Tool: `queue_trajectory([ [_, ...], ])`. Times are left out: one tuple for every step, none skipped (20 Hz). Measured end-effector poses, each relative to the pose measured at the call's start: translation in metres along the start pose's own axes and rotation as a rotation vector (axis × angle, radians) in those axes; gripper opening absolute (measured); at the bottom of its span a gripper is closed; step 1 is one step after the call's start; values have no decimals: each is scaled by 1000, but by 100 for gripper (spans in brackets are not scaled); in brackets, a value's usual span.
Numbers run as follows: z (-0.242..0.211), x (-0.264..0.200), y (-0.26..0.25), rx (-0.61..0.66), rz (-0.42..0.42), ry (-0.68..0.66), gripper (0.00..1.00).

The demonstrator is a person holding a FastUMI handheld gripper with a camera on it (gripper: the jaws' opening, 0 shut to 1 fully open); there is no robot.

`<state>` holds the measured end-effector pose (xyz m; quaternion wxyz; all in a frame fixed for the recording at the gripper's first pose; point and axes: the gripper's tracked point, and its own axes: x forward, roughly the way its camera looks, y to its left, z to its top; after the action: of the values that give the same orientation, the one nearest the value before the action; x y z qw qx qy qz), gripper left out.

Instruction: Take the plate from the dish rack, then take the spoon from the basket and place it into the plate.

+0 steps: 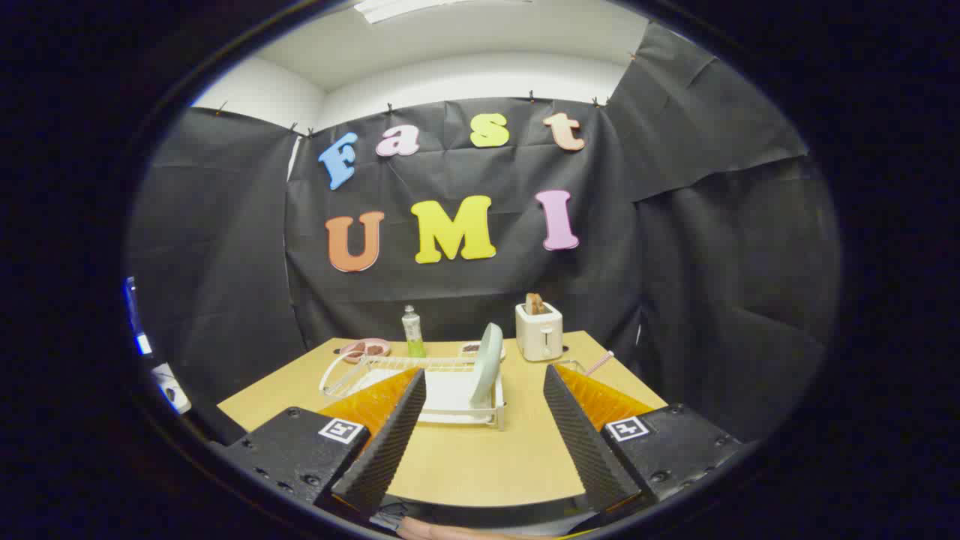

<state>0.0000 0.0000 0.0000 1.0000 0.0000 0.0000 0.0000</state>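
My claw (pixel 484 435) spread wide, empty. Plate (pixel 487 364) stands on edge in dish rack (pixel 420 382), straight ahead beyond my fingers, rim toward me.

tongs (pixel 484 379): spread wide, holding nothing | plate (pixel 487 364): upright in dish rack (pixel 420 375), just ahead between fingers | toaster (pixel 538 331): beyond on counter (pixel 480 457)

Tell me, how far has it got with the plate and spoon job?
Nothing looks done yet. The plate stands upright in the dish rack. The gripper is open, holding nothing, with the rack just ahead. Left: lift out the plate, then fetch the spoon and place it into the plate.
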Motion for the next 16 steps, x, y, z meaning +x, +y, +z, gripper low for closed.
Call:
queue_trajectory([
  [0, 1, 0, -4, -1, -2, 100],
  [0, 0, -1, -7, -4, -2, 100],
  [-1, 0, -2, -10, -8, -1, 100],
  [-1, 0, -1, -14, -6, -2, 100],
  [-1, 2, -1, -17, -7, -3, 100],
  [0, 2, -1, -22, -8, -2, 100],
  [-1, 3, -2, -25, -10, -1, 100],
  [-1, 5, -1, -26, -10, 0, 100],
  [-2, 6, -1, -26, -10, 2, 100],
  [-3, 7, -2, -26, -11, 8, 100],
  [-5, 10, -1, -27, -11, 13, 100],
  [-5, 13, 0, -30, -8, 18, 100],
  [-6, 16, 1, -34, -7, 24, 100],
  [-7, 20, 2, -42, -4, 30, 100],
  [-7, 27, 3, -50, -2, 36, 100],
  [-7, 34, 3, -51, -7, 45, 100],
])
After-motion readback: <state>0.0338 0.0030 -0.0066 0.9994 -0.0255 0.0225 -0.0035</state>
